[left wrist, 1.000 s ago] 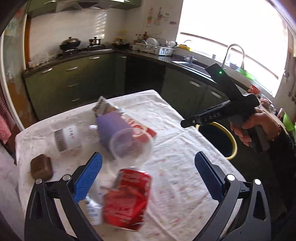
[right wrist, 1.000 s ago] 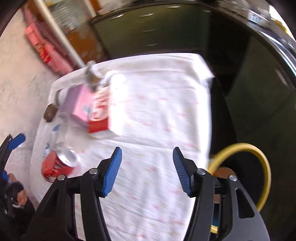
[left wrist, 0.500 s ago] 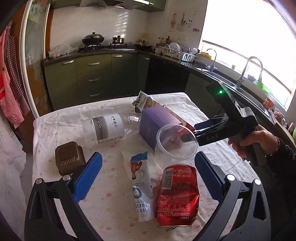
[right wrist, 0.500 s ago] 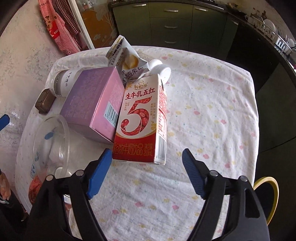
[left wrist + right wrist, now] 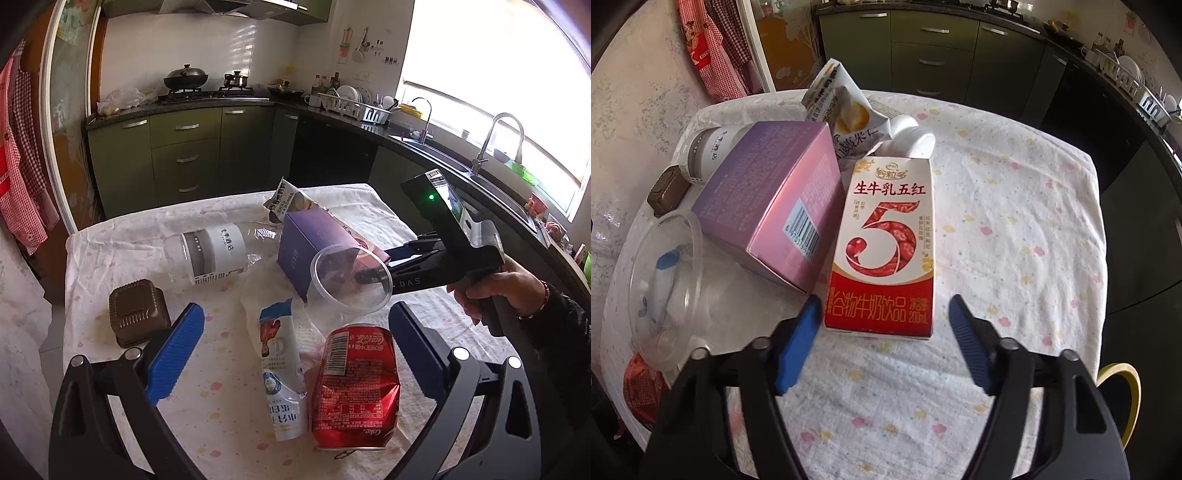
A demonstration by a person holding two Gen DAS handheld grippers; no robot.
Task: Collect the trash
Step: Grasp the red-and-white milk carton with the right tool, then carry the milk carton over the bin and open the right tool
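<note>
Right wrist view: our right tool is closing, pads not yet touching the one milk carton lying mid-tabletop just ahead. We judge it light and crushable, so grip its flat sides. Our left tool gapes, unladen, over one dented can.

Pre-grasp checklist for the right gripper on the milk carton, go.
1. Target in line: milk carton lies flat straight ahead of the right gripper - ok.
2. Jaws closing, not yet touching the carton - ok.
3. Side clearance: purple box leans against the carton's left edge, beside the left finger - not ok.
4. Left gripper open over the crushed cola can, clear of the carton - ok.
5. Bin: only a yellow rim shows past the table - cannot tell.
</note>
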